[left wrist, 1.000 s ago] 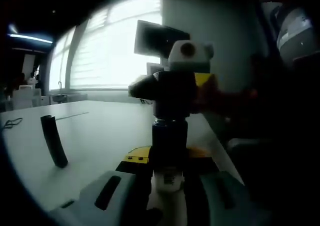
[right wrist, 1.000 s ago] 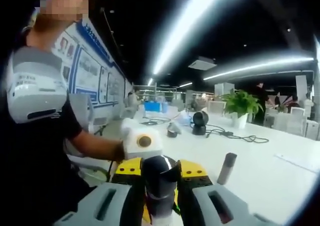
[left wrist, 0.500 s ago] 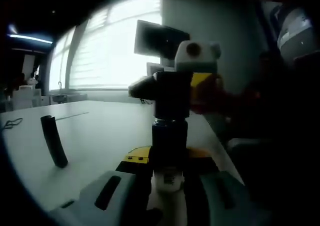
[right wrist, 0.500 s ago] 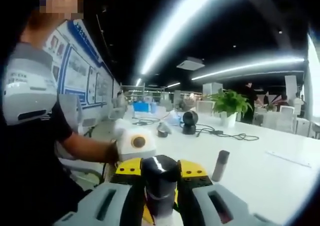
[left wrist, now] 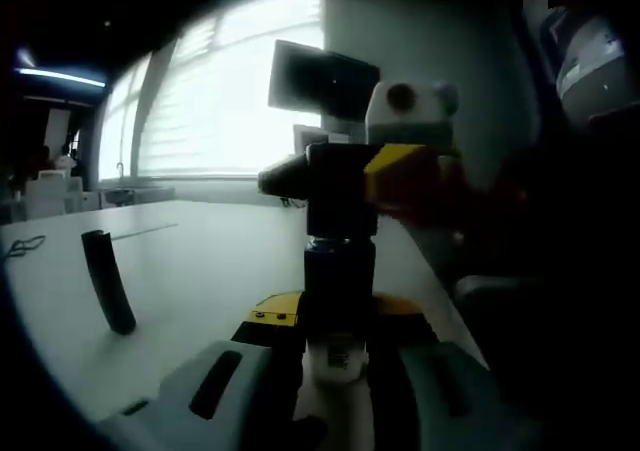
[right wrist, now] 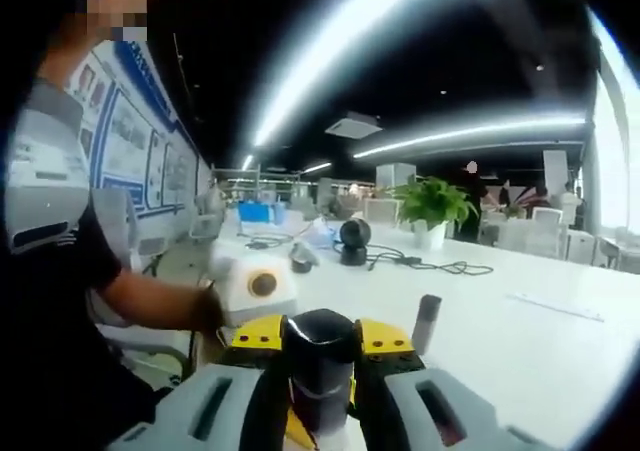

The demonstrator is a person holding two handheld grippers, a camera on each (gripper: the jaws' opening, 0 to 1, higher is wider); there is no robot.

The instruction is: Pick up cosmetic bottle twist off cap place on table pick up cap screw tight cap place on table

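The dark cosmetic bottle (left wrist: 339, 281) stands upright between the jaws of my left gripper (left wrist: 338, 371), which is shut on its lower part. In the left gripper view my right gripper (left wrist: 342, 186) comes in from the right and is shut on the black cap (left wrist: 340, 196), which sits on top of the bottle. Seen from the right gripper view, the rounded black cap (right wrist: 320, 356) is pinched between the jaws of my right gripper (right wrist: 320, 396). The bottle below the cap is hidden there.
A dark cylinder (left wrist: 106, 281) stands alone on the white table (left wrist: 200, 261); it also stands beyond the cap as a cylinder (right wrist: 427, 323) on the table (right wrist: 520, 351). A person's arm (right wrist: 150, 301) is at the left. Cables and a potted plant (right wrist: 430, 206) are far back.
My right gripper has rolled around the cap: its body has swung rightward in the left gripper view, and the right gripper view's background has slid left. The bottle and left gripper stay still.
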